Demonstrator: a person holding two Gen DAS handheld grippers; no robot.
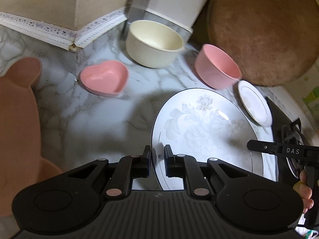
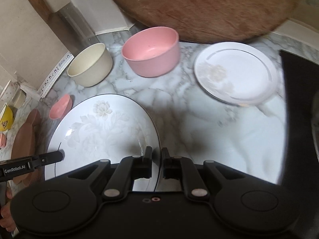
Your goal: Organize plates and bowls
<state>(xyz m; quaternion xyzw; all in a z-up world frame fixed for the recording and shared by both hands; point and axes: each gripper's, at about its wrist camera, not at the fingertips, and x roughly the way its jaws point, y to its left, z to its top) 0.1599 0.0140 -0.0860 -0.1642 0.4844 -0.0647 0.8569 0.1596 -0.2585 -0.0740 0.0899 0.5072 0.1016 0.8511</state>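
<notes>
**Marble counter: both grippers on the large plate**

Marble counter (image 2: pixel 199 123) carries all the dishes. Nearest, the left gripper (image 1: pixel 157 155) is clamped narrow on the left rim of the large floral plate (image 1: pixel 201 123); the right gripper (image 2: pixel 156 157) is clamped narrow on its right rim. Beyond the plate lie a heart dish (image 1: pixel 104 77), a pink bowl (image 2: pixel 151 51), a cream bowl (image 2: pixel 89 65) and a small plate (image 2: pixel 235 75), each apart. Farthest, a round wooden board (image 2: pixel 199 8) leans at the back.
</notes>
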